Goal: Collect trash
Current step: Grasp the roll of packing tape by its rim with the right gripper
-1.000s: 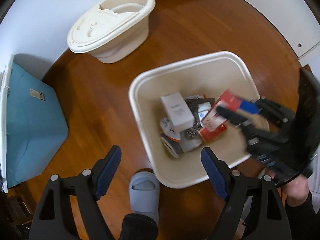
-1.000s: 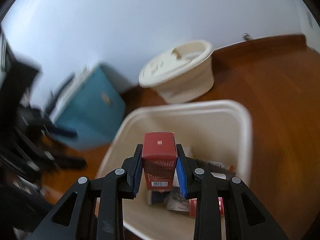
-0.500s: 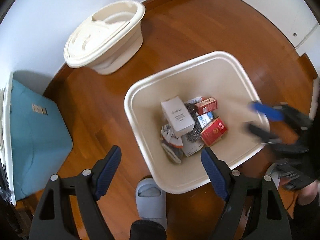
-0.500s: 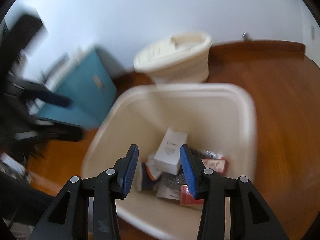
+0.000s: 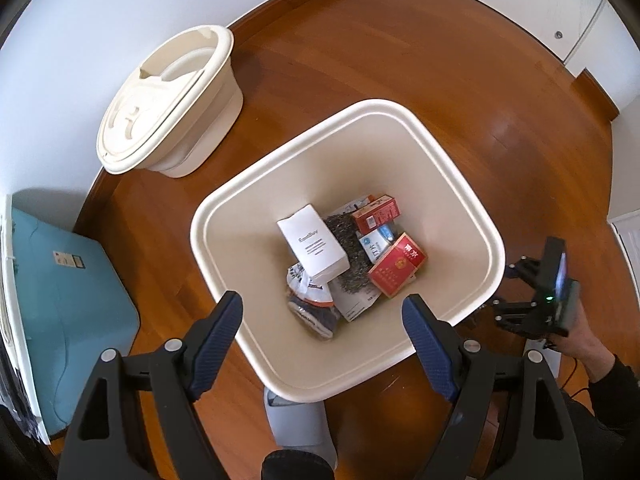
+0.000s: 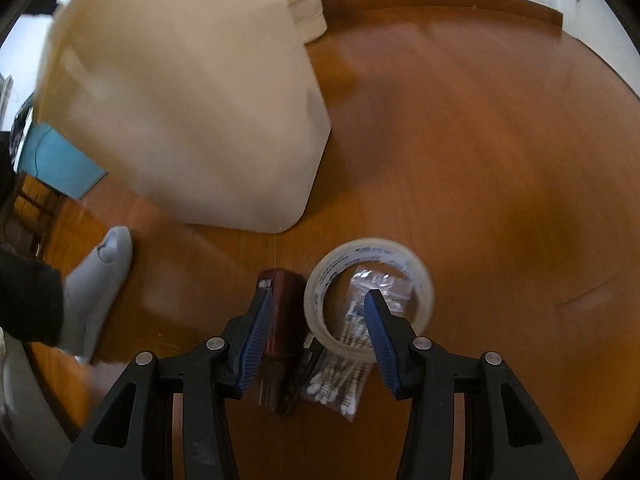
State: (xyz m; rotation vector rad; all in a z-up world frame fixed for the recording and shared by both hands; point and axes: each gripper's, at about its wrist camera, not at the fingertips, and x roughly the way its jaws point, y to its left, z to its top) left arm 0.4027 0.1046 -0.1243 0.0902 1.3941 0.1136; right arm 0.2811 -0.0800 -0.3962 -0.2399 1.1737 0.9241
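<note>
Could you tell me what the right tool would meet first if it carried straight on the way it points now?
Most likely the tape roll on the wooden floor, with the bag of cotton swabs under it; the right tool, open, points there. Depth is blurred.

A grey slipper (image 5: 298, 420) beside a teal box (image 5: 68, 312).

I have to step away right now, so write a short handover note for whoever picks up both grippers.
Left gripper: open, empty, above the bin.
Right gripper: open, empty, over floor trash.
Done: white box, red packs and wrappers lie in the bin.
Left: tape roll, cotton swab bag and dark red item on the floor beside the bin.
</note>
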